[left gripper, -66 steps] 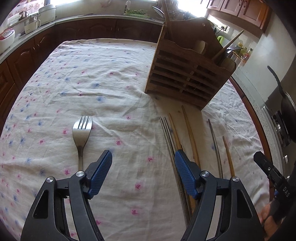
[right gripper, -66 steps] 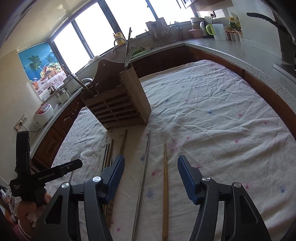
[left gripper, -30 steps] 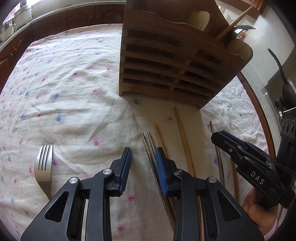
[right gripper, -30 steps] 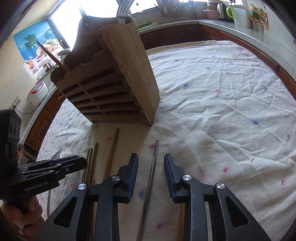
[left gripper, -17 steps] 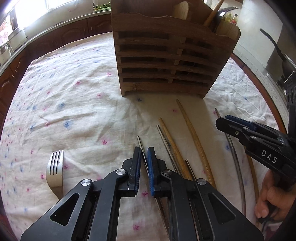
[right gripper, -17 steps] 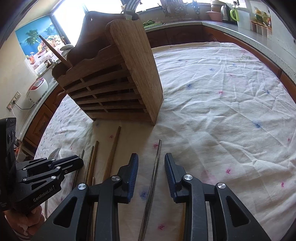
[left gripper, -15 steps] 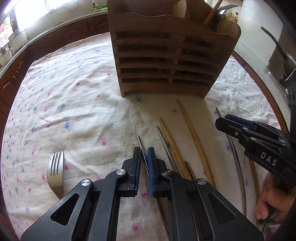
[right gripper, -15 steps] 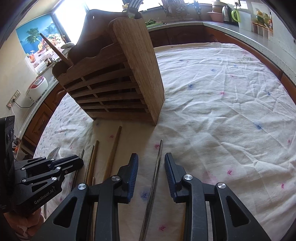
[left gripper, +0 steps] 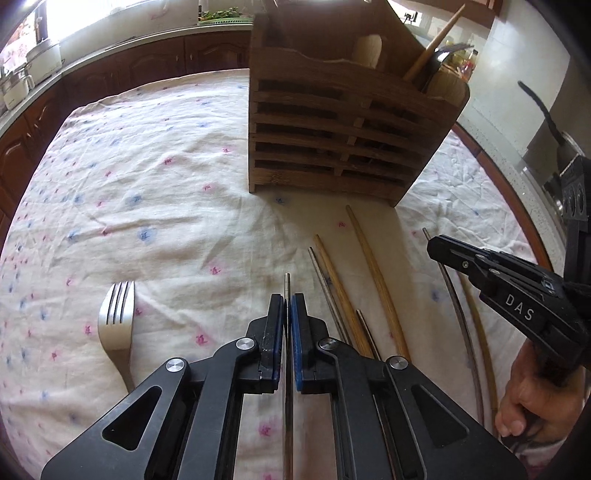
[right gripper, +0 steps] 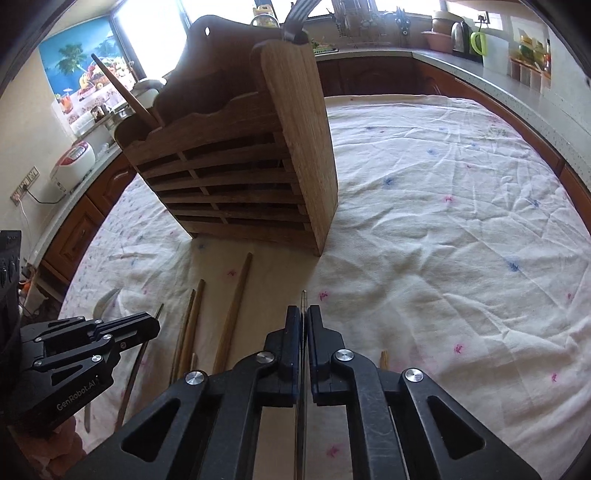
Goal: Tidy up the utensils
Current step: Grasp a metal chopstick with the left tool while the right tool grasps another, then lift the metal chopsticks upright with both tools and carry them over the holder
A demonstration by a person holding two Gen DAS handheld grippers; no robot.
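My left gripper (left gripper: 287,301) is shut on a metal chopstick (left gripper: 286,284) whose tip pokes out ahead of the pads. My right gripper (right gripper: 303,312) is shut on another metal chopstick (right gripper: 304,297). A slatted wooden utensil holder (left gripper: 332,136) stands on the cloth beyond both; it also shows in the right wrist view (right gripper: 240,177). Wooden chopsticks (left gripper: 373,273) and a metal one (left gripper: 325,277) lie on the cloth between the grippers. A metal fork (left gripper: 116,321) lies to the left.
The table has a white flowered cloth (left gripper: 147,192). The holder has a wooden utensil (left gripper: 432,48) and a fork (right gripper: 299,14) standing in it. Kitchen counters with pots (left gripper: 40,62) and a rice cooker (right gripper: 74,162) ring the table. A stove with a pan (left gripper: 554,122) is at the right.
Both grippers have closed fully onto their metal chopsticks; half a second ago the right jaws were still apart around its chopstick. The left chopstick has shifted left, away from the others.
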